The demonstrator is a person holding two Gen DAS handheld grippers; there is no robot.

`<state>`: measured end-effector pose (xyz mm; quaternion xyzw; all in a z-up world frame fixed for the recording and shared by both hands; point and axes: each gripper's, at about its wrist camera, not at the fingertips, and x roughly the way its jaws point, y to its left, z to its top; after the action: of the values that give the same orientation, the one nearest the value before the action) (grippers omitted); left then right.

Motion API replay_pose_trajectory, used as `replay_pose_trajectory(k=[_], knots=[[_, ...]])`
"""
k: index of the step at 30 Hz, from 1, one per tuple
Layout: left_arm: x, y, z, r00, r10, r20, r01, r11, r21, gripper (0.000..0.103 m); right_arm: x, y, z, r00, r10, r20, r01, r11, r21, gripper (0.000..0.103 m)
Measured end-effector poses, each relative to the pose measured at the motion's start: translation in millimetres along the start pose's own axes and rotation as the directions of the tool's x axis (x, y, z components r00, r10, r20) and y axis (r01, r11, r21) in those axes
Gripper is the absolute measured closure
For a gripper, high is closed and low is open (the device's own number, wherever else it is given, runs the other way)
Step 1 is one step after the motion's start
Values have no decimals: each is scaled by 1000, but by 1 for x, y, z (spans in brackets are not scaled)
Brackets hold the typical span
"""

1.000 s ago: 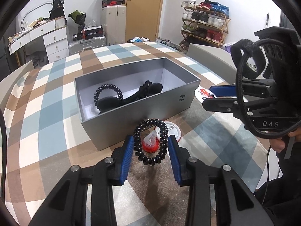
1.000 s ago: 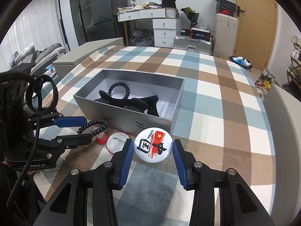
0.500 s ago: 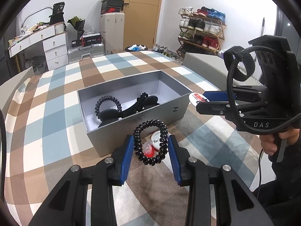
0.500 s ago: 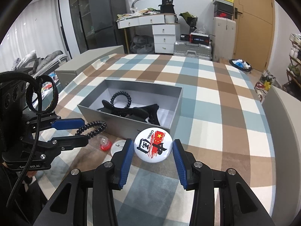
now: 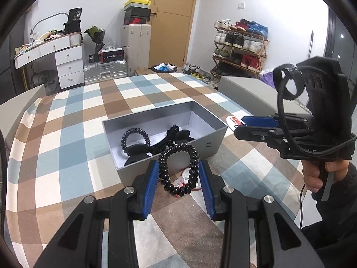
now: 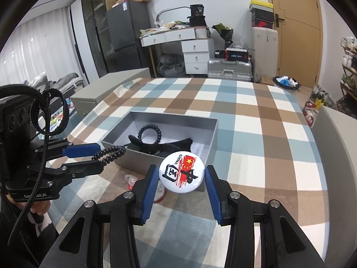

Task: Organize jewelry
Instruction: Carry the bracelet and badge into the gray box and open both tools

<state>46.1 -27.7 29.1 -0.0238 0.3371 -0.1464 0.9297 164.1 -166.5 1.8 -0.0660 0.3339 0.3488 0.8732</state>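
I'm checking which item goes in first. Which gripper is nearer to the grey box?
Left, though only slightly. The left gripper holds the black spiral bracelet right at the grey box front wall. The right gripper, holding the round badge, hovers just short of its corner.

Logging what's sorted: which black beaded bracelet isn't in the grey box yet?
The black beaded bracelet pinched in the left gripper; the other black beaded bracelet lies inside the grey box.

Black bead bracelet [image 5: 178,169], badge [image 6: 181,172], aloft
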Motion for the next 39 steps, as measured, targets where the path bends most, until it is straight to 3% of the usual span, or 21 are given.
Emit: replay_pose_trajectory(k=[12,22,39], knots=[[-7,16,7,996,16,89,-10,998,-64,72,4,4,7,998,32,50,-35,998,59,62],[0,30,12,991,70,115,-59,994,-95,72,13,-2,15,996,39,74,-48,992,118,62],[13,34,21,987,94,132,-83,993,-88,72,32,-11,25,995,56,82,-70,982,176,61]])
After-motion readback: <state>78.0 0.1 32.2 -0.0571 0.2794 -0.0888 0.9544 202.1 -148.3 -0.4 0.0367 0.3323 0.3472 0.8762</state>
